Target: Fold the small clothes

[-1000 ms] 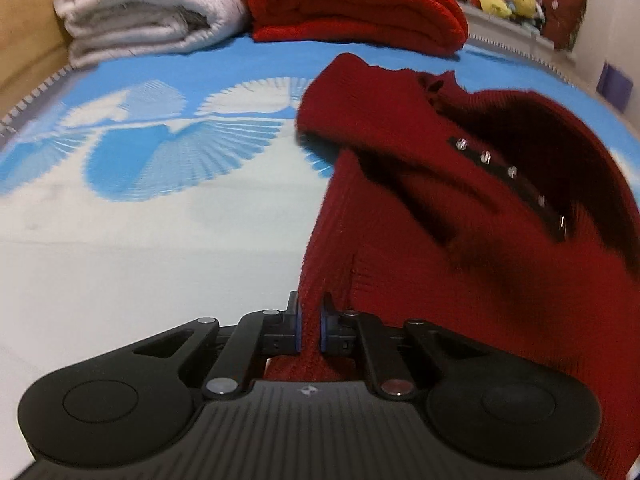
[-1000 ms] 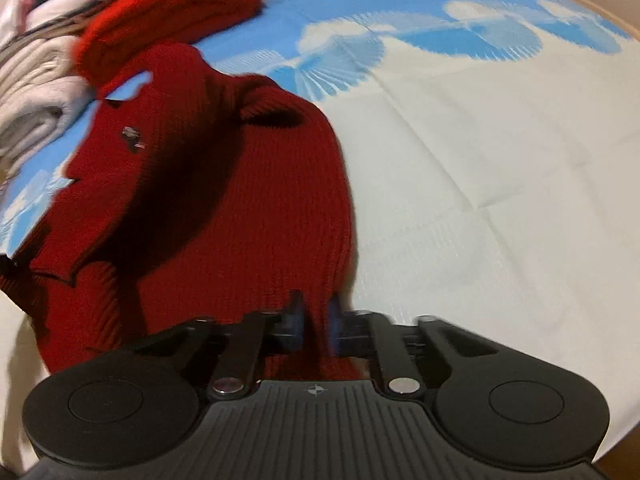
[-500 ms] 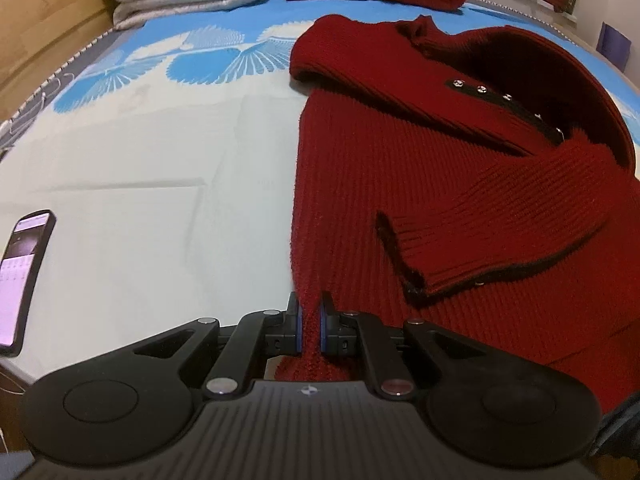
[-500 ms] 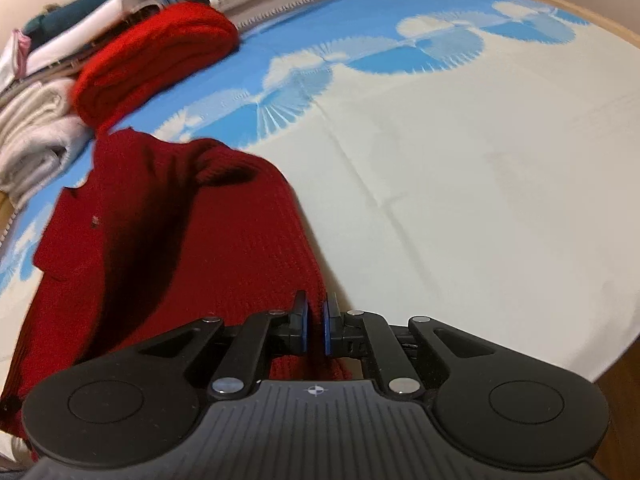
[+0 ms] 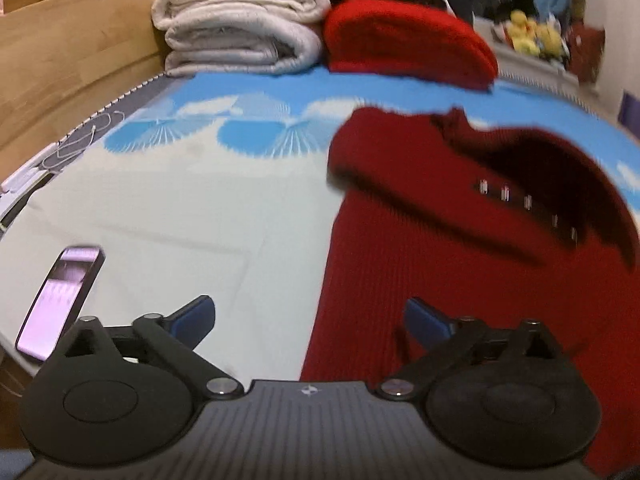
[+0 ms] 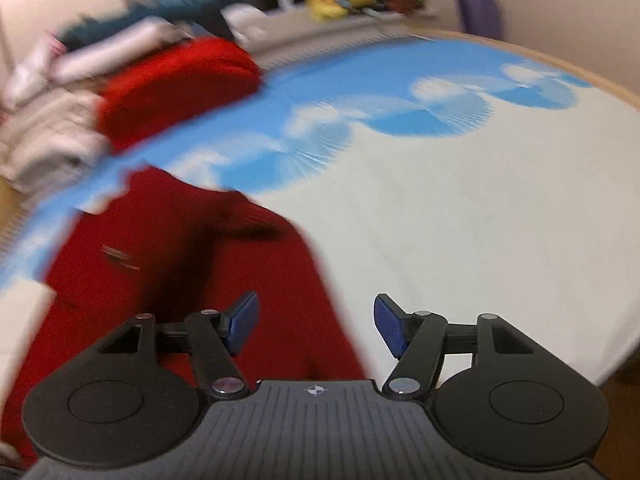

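Left gripper (image 5: 308, 320) spread wide, holds nothing; right gripper (image 6: 316, 326) same. Dark red knit sweater (image 5: 460, 264) lies on the blue-and-white bedsheet (image 5: 200, 208), hem edge between both sets of fingers. Phone (image 5: 60, 304) left; folded blankets (image 5: 240, 20) behind.

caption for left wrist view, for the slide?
Left tongs open over the hem of the dark red sweater on the bed sheet, phone at left.
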{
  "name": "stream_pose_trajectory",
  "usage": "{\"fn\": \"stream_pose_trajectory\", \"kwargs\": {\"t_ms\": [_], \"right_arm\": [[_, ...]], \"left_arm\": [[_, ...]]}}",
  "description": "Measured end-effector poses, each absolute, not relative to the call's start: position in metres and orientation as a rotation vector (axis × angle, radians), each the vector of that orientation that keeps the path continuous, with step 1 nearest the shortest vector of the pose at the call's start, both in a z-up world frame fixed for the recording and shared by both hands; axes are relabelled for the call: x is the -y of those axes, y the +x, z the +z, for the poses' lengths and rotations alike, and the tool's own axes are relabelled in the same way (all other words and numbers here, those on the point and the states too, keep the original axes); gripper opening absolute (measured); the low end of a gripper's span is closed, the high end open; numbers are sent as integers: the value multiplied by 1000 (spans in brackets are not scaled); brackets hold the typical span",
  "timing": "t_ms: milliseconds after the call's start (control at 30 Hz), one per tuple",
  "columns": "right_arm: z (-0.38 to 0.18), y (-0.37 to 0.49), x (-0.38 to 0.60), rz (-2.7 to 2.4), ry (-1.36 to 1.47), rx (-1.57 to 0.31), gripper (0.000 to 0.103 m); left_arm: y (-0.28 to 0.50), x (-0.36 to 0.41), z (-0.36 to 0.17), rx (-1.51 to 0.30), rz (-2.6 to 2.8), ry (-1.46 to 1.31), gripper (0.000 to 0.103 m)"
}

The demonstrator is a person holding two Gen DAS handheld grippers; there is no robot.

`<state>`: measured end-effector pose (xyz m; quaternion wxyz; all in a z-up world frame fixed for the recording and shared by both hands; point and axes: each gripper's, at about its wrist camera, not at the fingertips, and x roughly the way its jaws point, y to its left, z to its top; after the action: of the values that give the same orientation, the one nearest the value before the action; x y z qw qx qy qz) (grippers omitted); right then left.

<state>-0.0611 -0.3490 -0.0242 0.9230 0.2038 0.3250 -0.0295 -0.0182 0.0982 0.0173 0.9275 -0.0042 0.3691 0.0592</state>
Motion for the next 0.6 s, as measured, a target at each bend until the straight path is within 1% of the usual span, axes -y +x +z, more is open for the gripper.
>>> {"fn": "stream_pose_trajectory", "kwargs": {"t_ms": [33,100,167,267,333,367,400,433,467,533,600], "right_arm": [[-25,-55,340,16,458,-695,73],[-31,-34,318,164,542,-792,81],[-42,-9,289,269,588,-906,85],[-58,23,252,282,596,-994,87],[-73,44,238,233,610,-1035,87],[-80,53,236,200,623,-1048,76],[-83,58,235,183,615,-1044,40],[-80,63,234,179,572,-1046,12],[-74,66,236,196,542,-1063,8],[-47,78,249,170,433,-1076,8],[-1,93,270,97,259,-983,7]], "left_arm": [[-8,-96,21,-750,115,-18,102],[17,-90,25,-743,111,-15,102],[41,-84,23,-730,107,-15,102],[74,-75,13,-720,134,-10,102],[97,-76,-1,-749,136,-33,102],[107,-79,-6,-784,146,-63,102],[115,-82,-9,-821,150,-105,102],[121,-87,-8,-840,138,-142,102],[124,-91,-7,-847,126,-165,102],[125,-94,-1,-828,135,-170,102],[123,-94,4,-809,142,-161,102]]}}
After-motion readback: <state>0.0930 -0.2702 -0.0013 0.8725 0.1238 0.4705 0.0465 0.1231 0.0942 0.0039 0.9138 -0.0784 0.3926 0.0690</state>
